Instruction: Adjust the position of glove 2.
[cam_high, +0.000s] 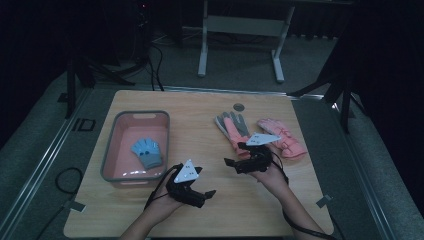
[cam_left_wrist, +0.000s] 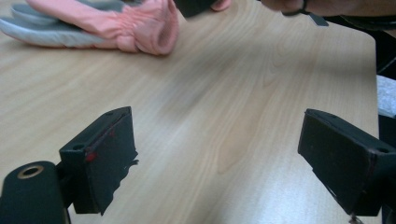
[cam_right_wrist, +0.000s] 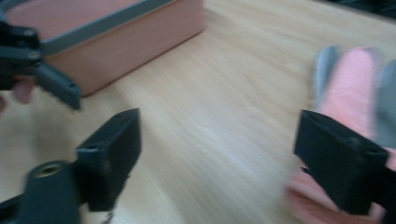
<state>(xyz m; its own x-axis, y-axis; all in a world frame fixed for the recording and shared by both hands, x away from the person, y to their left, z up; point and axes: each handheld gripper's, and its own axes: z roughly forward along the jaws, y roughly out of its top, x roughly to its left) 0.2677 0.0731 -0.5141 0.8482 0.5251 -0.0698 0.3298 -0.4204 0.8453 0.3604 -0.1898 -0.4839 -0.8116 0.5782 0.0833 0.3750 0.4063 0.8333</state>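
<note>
At the centre of the high view your right gripper (cam_high: 235, 161) hovers just below the grey-and-pink glove (cam_high: 232, 129), its jaws wide apart with nothing between them; in the right gripper view that same glove (cam_right_wrist: 348, 88) sits at the right edge of the frame, partly behind the right-hand jaw, blurred, so I cannot tell whether the pad touches it. Your left gripper (cam_high: 205, 194), in the lower middle of the high view, also stands open and empty over bare table (cam_high: 240, 210); in the left gripper view the glove (cam_left_wrist: 107, 23) lies in the upper left of the frame, well apart from the jaws.

What could go wrong, as I judge it: the glove lies off to one side of your right jaws, so closing now would likely pinch a single finger or a fold of fabric, and the soft cloth may slip out on the lift; a low approach could also push the glove across the wood toward the second pink glove (cam_high: 282, 137), lying just to its right; the pink bin (cam_high: 111, 145), at middle left with a blue glove (cam_high: 148, 152) inside, has a raised rim that a dangling cuff could catch on.
</note>
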